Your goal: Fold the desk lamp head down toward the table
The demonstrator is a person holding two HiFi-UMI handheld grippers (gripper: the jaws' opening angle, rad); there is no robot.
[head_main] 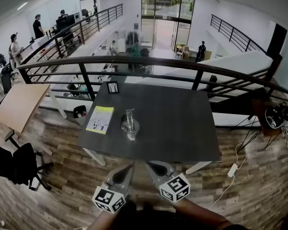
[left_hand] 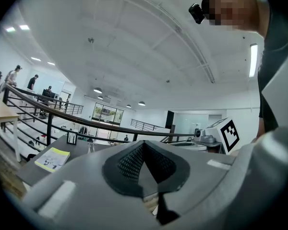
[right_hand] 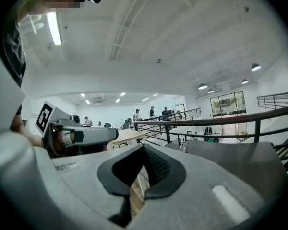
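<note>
The desk lamp (head_main: 129, 124) stands on the dark table (head_main: 173, 128), left of its middle; it has a round silvery base and a short upright stem. It shows small and far in the left gripper view (left_hand: 90, 147) and the right gripper view (right_hand: 184, 146). Both grippers hang side by side in front of the table's near edge, well short of the lamp. My left gripper (head_main: 130, 167) is shut with nothing in it, its tips (left_hand: 143, 145) pressed together. My right gripper (head_main: 148, 164) is likewise shut and empty (right_hand: 144, 150).
A yellow-edged booklet (head_main: 100, 119) lies left of the lamp. A small picture frame (head_main: 113, 87) stands at the table's far edge, with a black railing (head_main: 182, 63) behind it. A white cable and plug (head_main: 232, 169) lie on the wood floor at right. A black office chair (head_main: 19, 164) is at left.
</note>
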